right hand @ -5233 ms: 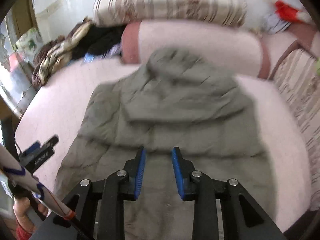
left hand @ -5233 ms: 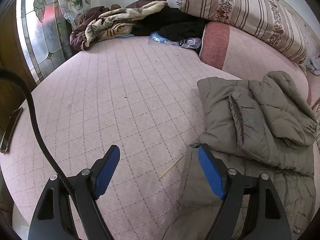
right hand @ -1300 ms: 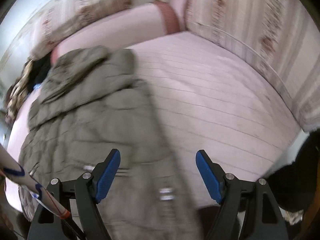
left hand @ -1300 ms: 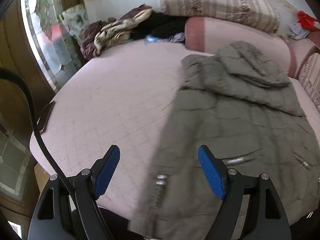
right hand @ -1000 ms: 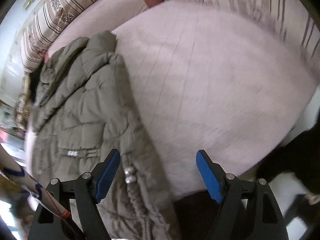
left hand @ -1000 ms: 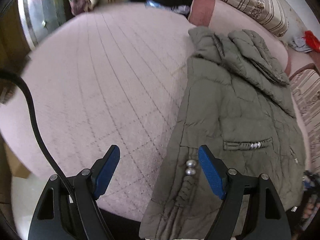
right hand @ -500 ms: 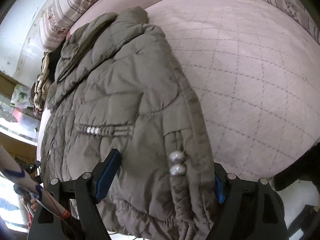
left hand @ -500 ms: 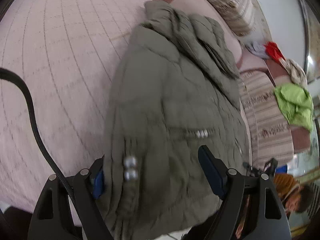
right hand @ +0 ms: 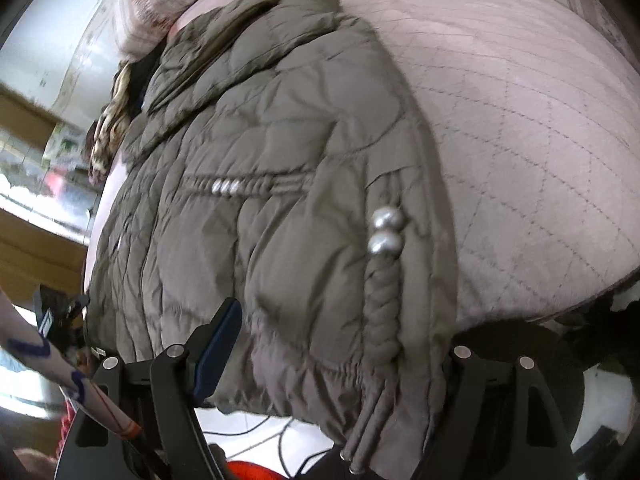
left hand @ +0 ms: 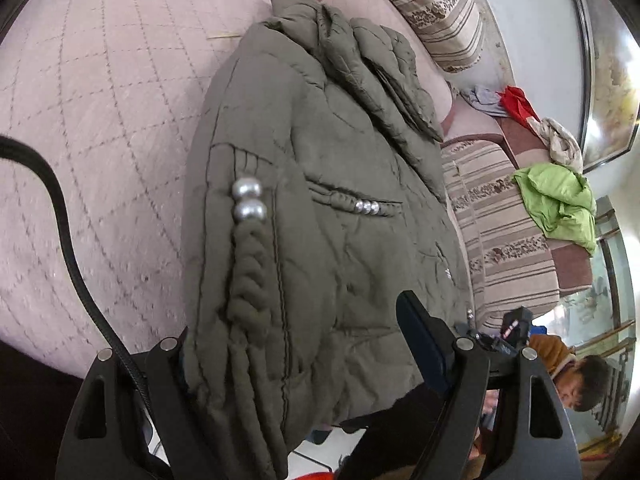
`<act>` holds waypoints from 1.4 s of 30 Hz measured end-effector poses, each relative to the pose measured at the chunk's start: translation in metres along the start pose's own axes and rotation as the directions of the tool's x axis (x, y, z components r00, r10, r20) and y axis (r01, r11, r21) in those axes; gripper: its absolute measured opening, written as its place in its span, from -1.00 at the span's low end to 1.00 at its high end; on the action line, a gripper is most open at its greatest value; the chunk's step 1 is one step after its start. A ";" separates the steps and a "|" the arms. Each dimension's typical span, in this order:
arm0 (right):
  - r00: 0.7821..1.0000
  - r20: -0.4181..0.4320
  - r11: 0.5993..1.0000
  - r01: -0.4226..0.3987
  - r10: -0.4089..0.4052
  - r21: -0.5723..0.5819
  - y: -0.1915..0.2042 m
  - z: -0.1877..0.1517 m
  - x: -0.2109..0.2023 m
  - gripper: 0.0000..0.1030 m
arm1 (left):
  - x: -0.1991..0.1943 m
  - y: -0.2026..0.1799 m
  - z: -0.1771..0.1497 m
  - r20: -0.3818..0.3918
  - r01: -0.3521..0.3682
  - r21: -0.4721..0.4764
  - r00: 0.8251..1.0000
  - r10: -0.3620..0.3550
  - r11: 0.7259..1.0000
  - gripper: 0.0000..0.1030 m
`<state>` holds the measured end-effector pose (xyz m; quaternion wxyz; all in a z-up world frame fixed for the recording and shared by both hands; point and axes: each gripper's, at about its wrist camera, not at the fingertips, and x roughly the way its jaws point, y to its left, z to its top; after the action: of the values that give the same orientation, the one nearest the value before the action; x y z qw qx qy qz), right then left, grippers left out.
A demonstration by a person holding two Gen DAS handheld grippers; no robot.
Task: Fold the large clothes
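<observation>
An olive quilted jacket (left hand: 320, 184) with pearl beads lies spread on the pink quilted bed (left hand: 88, 120), its hem hanging over the near edge. It also shows in the right wrist view (right hand: 280, 200). My left gripper (left hand: 296, 356) is open, its jaws straddling the hem's left corner by the braided cuff. My right gripper (right hand: 332, 360) is open, straddling the hem's right corner; its right pad is hidden behind the fabric.
Striped cushions (left hand: 440, 12) line the far side of the bed (right hand: 540, 140). A green garment (left hand: 556, 200) and red cloth (left hand: 516, 102) lie on the backrest. A person (left hand: 576, 376) sits at the right. A clothes pile (right hand: 108, 136) is at the far left.
Both grippers have dropped toward the bed's near edge and closed in on the jacket's hem corners, which now sit between the open jaws. The jacket lies spread out flat.
</observation>
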<state>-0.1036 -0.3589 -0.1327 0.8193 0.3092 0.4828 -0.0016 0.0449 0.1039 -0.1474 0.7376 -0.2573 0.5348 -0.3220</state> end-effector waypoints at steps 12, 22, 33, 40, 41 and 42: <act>0.982 0.028 0.982 -0.188 0.188 0.028 -0.003 -0.015 -0.002 0.47 | 0.014 -0.022 -0.005 -0.022 -0.120 0.048 0.992 0.121 0.992 0.59; 0.998 0.047 0.998 -0.051 0.052 -0.033 0.013 -0.020 -0.014 -0.33 | 0.007 -0.063 -0.005 0.028 -0.423 0.150 0.905 0.424 0.893 -0.54; 0.959 0.231 0.979 -0.130 0.164 -0.155 0.068 0.037 -0.100 -0.59 | -0.048 -0.127 0.049 0.198 -0.342 0.172 0.931 0.308 0.924 -0.64; 0.930 0.347 0.979 -0.056 0.123 -0.197 0.112 0.131 -0.121 -0.60 | -0.055 -0.172 0.121 0.305 -0.404 0.160 0.888 0.344 0.901 -0.64; 0.926 0.362 0.981 -0.044 0.112 -0.190 0.114 0.145 -0.122 -0.60 | -0.054 -0.177 0.132 0.321 -0.415 0.162 0.880 0.350 0.895 -0.64; 0.922 0.375 0.983 -0.034 0.101 -0.180 0.117 0.162 -0.120 -0.60 | -0.052 -0.183 0.144 0.340 -0.427 0.164 0.871 0.355 0.889 -0.64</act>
<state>-0.0044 -0.3822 0.0772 0.9205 0.2486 0.3013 0.0076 0.1348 0.0270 0.0599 0.8852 -0.1001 0.4158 -0.1829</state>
